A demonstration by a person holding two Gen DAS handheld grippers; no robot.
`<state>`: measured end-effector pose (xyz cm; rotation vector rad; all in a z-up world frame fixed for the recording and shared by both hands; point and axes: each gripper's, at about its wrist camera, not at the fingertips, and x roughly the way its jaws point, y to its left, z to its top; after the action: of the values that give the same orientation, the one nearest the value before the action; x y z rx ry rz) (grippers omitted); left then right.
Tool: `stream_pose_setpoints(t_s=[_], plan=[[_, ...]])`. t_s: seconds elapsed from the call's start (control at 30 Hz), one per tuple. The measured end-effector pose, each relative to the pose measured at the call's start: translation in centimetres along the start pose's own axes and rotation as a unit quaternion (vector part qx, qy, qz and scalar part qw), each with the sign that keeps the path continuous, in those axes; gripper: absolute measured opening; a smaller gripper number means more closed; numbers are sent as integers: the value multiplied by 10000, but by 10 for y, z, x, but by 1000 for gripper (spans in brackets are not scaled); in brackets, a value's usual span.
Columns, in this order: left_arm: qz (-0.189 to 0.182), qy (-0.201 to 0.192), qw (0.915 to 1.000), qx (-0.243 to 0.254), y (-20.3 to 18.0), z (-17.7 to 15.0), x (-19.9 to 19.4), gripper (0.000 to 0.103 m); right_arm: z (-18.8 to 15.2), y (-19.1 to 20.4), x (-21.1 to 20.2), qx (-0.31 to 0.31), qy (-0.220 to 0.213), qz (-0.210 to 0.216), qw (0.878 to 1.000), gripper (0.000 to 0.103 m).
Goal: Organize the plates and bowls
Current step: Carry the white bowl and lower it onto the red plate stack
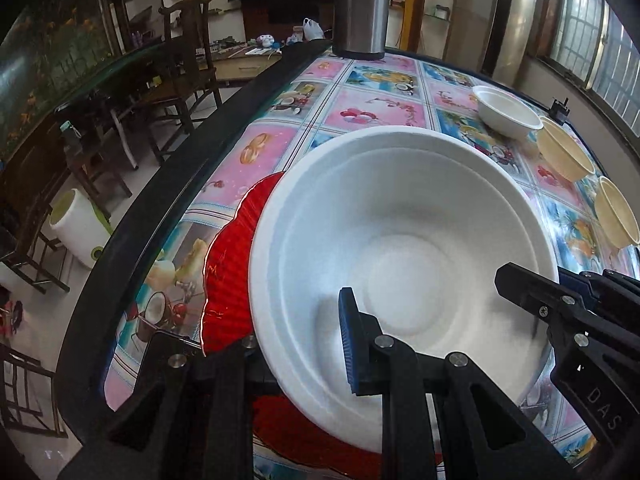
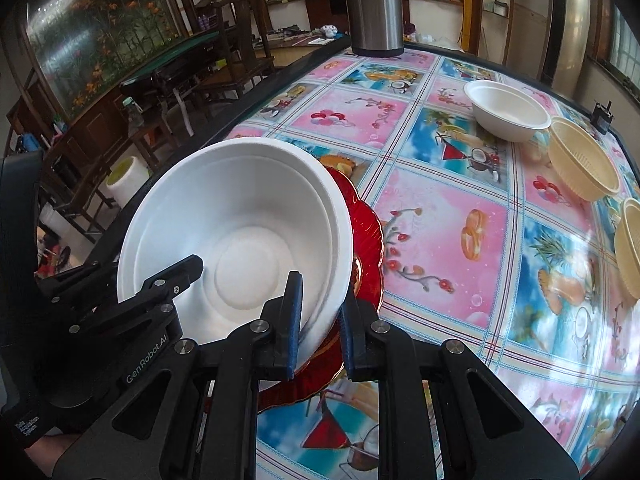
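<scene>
A large white foam bowl (image 1: 400, 248) sits tilted on a red scalloped plate (image 1: 232, 264) near the table's left edge. My right gripper (image 2: 320, 320) straddles the bowl's near rim (image 2: 324, 312) with a blue pad on each side, still slightly apart. My left gripper (image 1: 260, 344) has one finger (image 1: 352, 344) inside the bowl and the other outside its rim, jaws wide. The right gripper's black finger (image 1: 532, 292) shows in the left wrist view. A second white bowl (image 2: 508, 110) and two cream bowls (image 2: 580, 160) stand at the far right.
A steel flask (image 2: 374, 4) stands at the table's far edge. The table (image 2: 432, 220) has a colourful fruit-print cloth and a black rim. Chairs and a white bin (image 1: 78, 224) stand on the floor to the left.
</scene>
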<state>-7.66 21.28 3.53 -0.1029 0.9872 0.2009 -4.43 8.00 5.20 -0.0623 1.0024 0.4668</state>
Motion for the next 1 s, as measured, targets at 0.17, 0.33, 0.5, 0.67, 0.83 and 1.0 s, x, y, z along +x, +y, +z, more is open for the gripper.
stream_pose_setpoints(t_s=[0.17, 0.33, 0.5, 0.67, 0.83, 1.0], plan=[[-1, 69, 10000, -55, 4, -3, 6, 21, 2, 1, 10, -25, 133, -34, 9999, 17], [1, 49, 10000, -82, 5, -2, 6, 21, 1, 3, 15, -36, 193, -95, 9998, 17], [43, 38, 10000, -42, 6, -2, 7, 21, 1, 2, 17, 49, 198, -33, 9998, 18], [-27, -10, 10000, -54, 5, -2, 4, 38, 0, 0, 13, 181, 154, 89, 9997, 18], [331, -443, 9985, 2, 2, 1, -12, 73, 2, 2, 1, 187, 14, 119, 9998, 37], [375, -598, 9975, -55, 10, 4, -22, 74, 1, -2, -4, 283, -44, 193, 9994, 37]])
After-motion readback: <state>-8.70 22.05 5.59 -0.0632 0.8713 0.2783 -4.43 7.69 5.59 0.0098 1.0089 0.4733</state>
